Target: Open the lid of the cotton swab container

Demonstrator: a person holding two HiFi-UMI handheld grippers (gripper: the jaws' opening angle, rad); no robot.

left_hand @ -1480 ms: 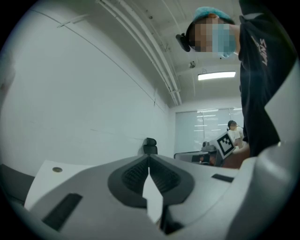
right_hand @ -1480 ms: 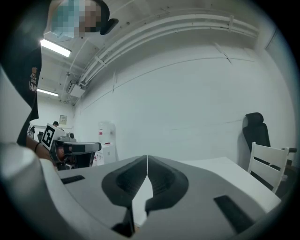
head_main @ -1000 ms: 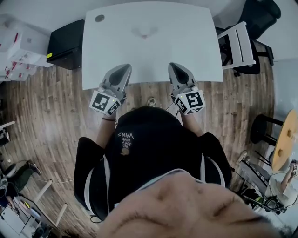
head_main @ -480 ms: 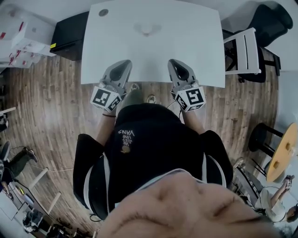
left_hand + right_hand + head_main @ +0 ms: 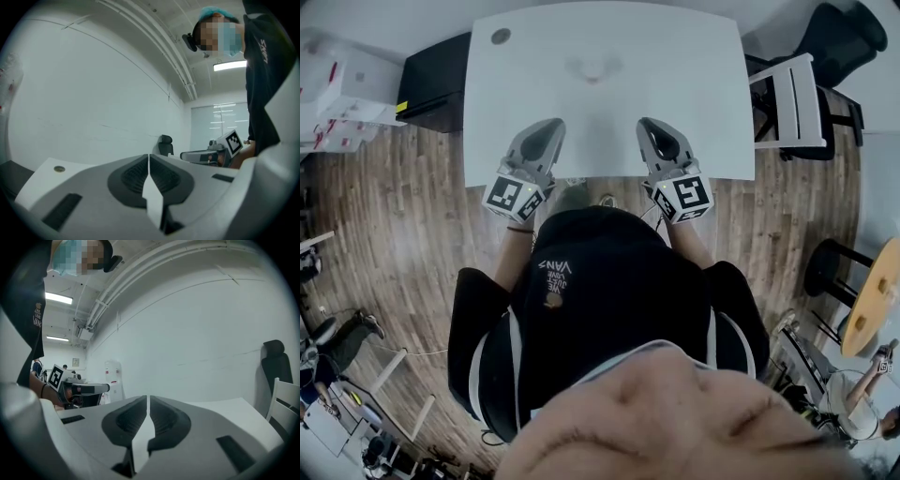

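Left gripper [image 5: 549,127]: clenched, jaws meet tip to tip with nothing between them in the left gripper view [image 5: 148,158]. It sits at lower centre-left of the head view, tips just over the near table edge.
Right gripper [image 5: 650,126]: clenched too and empty, pads closed on each other in the right gripper view [image 5: 147,400]. It mirrors the left one at lower centre-right.
Cotton swab container [image 5: 592,67]: small pale blob at upper centre of the table [image 5: 703,84], on the far half. It is well apart from both grippers and roughly on the line between them.
Why held so: both grippers point level toward the far edge, side by side with a gap. This reads as a ready pose before the reach, with the container centred ahead so either gripper can go to it.
Pointing / long axis: it looks roundish from above, so probably standing upright with its axis vertical. That is a guess, as it is too small and washed out to be sure.
Lid: cannot make it out, nor any hinge side. The task looks not yet begun.
Gripper views: neither shows the container, only wall and table top.
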